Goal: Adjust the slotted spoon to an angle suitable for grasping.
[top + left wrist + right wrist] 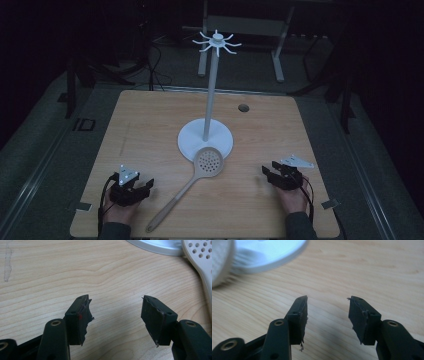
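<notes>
A beige slotted spoon (200, 172) lies on the wooden table (145, 130), its perforated head resting on the round base of a white hook stand (206, 137); its handle runs toward the near edge. My left gripper (142, 187) rests near the front left, open, with nothing between its jaws. In the left gripper view the left gripper (116, 306) faces bare wood, with the spoon head (200, 255) at the upper right. My right gripper (267, 172) sits at the front right, open and empty. The right gripper (328, 305) shows the stand base (267, 255) at upper left.
The stand's tall pole carries a ring of hooks (216, 42) at its top. A small dark hole (243, 107) is set in the table's far side. Dark frames and table legs stand beyond the far edge.
</notes>
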Demonstrator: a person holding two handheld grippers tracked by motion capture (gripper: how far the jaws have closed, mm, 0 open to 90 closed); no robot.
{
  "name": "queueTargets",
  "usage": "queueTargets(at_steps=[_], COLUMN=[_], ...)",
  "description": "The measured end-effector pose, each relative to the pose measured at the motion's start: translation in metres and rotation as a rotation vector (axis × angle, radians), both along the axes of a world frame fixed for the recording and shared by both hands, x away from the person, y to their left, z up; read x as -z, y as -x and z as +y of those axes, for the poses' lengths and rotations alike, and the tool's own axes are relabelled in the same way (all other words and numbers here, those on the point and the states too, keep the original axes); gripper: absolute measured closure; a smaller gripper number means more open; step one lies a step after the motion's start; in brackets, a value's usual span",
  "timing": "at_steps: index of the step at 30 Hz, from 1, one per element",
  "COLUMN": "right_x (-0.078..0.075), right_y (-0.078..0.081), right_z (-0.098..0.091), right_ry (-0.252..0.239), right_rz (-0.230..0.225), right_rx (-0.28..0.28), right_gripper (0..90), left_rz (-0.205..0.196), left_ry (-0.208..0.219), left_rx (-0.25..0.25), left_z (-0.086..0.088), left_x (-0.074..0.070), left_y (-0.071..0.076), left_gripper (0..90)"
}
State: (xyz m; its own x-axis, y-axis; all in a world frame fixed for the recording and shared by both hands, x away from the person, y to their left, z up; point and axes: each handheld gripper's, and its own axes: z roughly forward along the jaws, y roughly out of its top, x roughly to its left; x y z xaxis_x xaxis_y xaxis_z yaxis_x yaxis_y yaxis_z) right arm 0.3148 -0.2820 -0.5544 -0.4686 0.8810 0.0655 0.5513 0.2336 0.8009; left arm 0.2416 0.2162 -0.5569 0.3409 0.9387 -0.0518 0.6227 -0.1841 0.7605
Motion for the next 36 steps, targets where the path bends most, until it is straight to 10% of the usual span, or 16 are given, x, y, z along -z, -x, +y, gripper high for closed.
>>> queueTargets(at_steps=[18, 36], right_x=[-0.027, -0.038], right_y=[0.009, -0.016], right_z=[0.043, 0.120], right_ry=[0.065, 0.128], right_rz=[-0.046, -0.045], right_rx=[-0.166, -0.343], right_gripper=[51.5, 89.6], left_rz=[0.000, 0.006], left_ry=[-0.004, 0.008], left_rx=[0.001, -0.007], left_z=[0.000, 0.000], left_x=[0.001, -0.001], left_y=[0.000, 0.001], left_gripper=[41.0, 45.9])
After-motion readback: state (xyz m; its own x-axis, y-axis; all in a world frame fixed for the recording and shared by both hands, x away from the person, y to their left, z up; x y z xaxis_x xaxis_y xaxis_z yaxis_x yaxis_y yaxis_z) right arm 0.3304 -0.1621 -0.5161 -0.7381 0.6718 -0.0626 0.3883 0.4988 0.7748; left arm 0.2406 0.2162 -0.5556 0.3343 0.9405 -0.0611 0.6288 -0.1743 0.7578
